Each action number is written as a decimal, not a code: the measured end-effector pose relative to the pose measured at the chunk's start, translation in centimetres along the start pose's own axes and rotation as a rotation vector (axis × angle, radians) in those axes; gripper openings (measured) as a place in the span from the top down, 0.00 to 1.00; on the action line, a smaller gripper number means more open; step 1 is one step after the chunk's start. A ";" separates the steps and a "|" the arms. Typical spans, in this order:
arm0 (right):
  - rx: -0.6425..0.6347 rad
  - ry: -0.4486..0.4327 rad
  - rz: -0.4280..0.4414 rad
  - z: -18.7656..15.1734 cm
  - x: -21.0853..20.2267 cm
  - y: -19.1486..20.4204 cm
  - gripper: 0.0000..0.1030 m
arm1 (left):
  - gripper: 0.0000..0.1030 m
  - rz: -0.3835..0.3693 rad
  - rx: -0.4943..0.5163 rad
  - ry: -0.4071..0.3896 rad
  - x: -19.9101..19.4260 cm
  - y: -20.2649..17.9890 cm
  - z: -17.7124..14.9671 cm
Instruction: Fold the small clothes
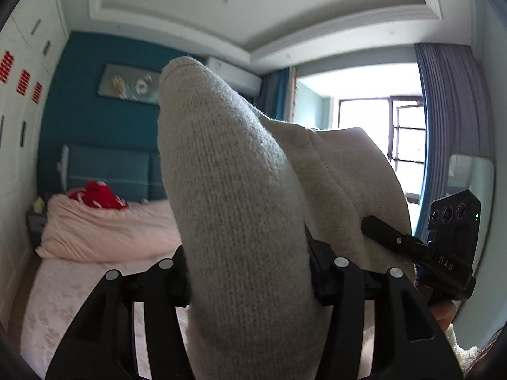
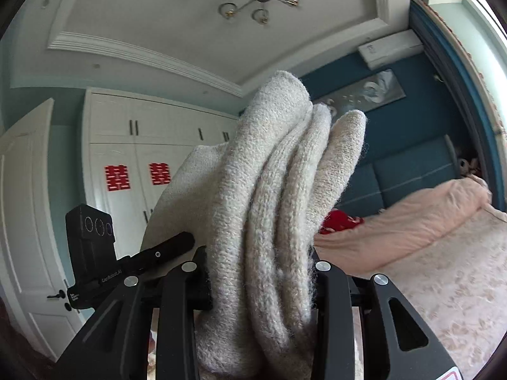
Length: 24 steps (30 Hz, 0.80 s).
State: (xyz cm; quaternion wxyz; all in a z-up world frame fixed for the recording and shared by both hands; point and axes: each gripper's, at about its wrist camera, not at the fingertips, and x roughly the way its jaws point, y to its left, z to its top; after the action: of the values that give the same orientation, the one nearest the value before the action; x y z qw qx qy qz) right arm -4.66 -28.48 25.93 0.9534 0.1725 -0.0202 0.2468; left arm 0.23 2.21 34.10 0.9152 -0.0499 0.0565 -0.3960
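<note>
Left claw [image 1: 250, 272] and right claw [image 2: 259, 272], each pinching thick folds of the cream knit garment [image 1: 228, 190], mid-frame.

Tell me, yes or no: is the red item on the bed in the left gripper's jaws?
No. The red item lies far back on the bed; the left gripper holds cream knit fabric.

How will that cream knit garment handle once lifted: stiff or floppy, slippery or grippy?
Probably floppy: the knit garment bunches into soft folds in the right gripper. Its fuzzy weave likely grips the left gripper rather than slipping.
</note>
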 end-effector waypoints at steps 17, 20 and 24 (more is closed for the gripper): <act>0.199 0.273 -0.026 -13.0 15.6 -3.5 0.67 | 0.47 0.186 -0.161 0.183 1.2 16.8 -9.8; 0.233 0.329 -0.048 -16.1 17.4 -5.0 0.67 | 0.47 0.195 -0.206 0.229 2.2 19.6 -12.9; 0.289 0.391 -0.088 -20.7 18.4 -7.8 0.67 | 0.48 0.204 -0.253 0.300 4.1 21.8 -17.5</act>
State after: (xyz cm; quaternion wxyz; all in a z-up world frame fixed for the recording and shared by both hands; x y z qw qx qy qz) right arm 14.27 -19.34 6.24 0.9145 0.2566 0.2076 0.2339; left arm 16.18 13.26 13.59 0.9184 -0.0988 0.2459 -0.2939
